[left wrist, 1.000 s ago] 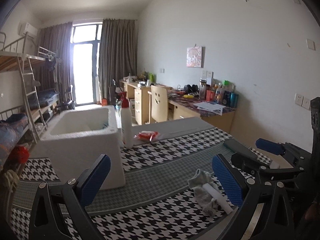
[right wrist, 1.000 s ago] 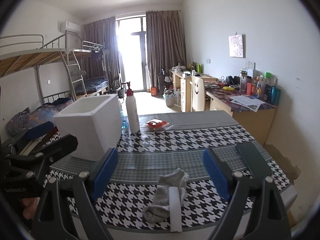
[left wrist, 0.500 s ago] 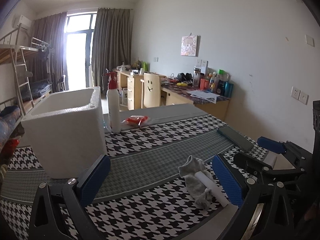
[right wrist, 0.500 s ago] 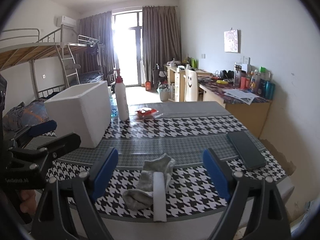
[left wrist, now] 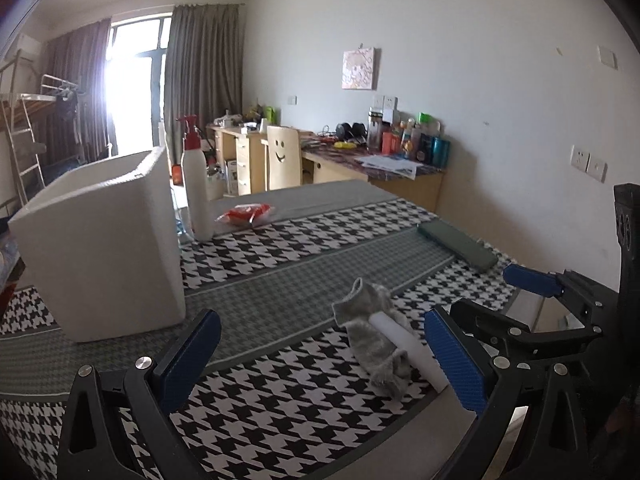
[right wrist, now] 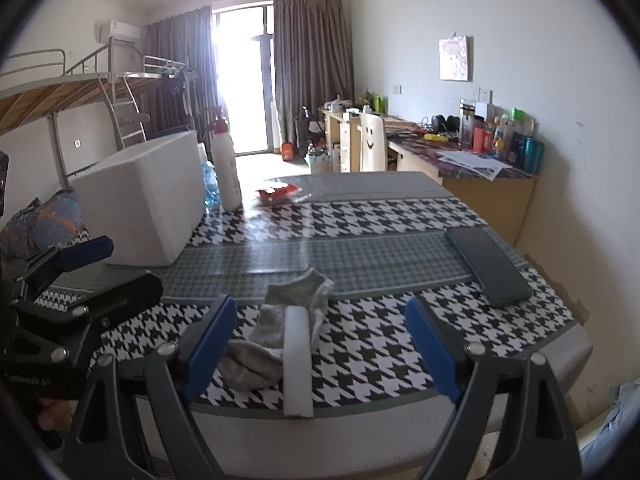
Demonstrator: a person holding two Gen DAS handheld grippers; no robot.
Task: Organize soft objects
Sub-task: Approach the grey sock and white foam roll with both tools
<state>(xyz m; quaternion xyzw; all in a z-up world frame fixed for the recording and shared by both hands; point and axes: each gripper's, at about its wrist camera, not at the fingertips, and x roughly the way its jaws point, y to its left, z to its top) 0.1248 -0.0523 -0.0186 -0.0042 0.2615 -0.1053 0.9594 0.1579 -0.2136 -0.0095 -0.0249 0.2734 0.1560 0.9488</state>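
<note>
A crumpled grey sock [left wrist: 372, 328] [right wrist: 276, 328] lies near the front edge of the houndstooth-covered table [right wrist: 360, 220]. A white stick-like strip [left wrist: 404, 342] [right wrist: 297, 360] lies across the sock. My left gripper [left wrist: 320, 360] is open and empty, low over the table to the left of the sock. My right gripper [right wrist: 320, 352] is open and empty, just in front of the sock, with the strip between its jaws' line of sight. The right gripper also shows in the left wrist view [left wrist: 532, 300], and the left gripper in the right wrist view [right wrist: 80, 268].
A white foam box [left wrist: 100, 240] [right wrist: 144, 204] stands on the table's left. Behind it are a white bottle with a red pump [left wrist: 196, 184] [right wrist: 226, 168] and a red packet [left wrist: 246, 213] [right wrist: 278, 192]. A dark phone [left wrist: 456, 246] [right wrist: 486, 266] lies at the right.
Both grippers have dropped lower and come closer to the table's front edge. The left view has swung right, so the foam box looms larger. The sock has not moved.
</note>
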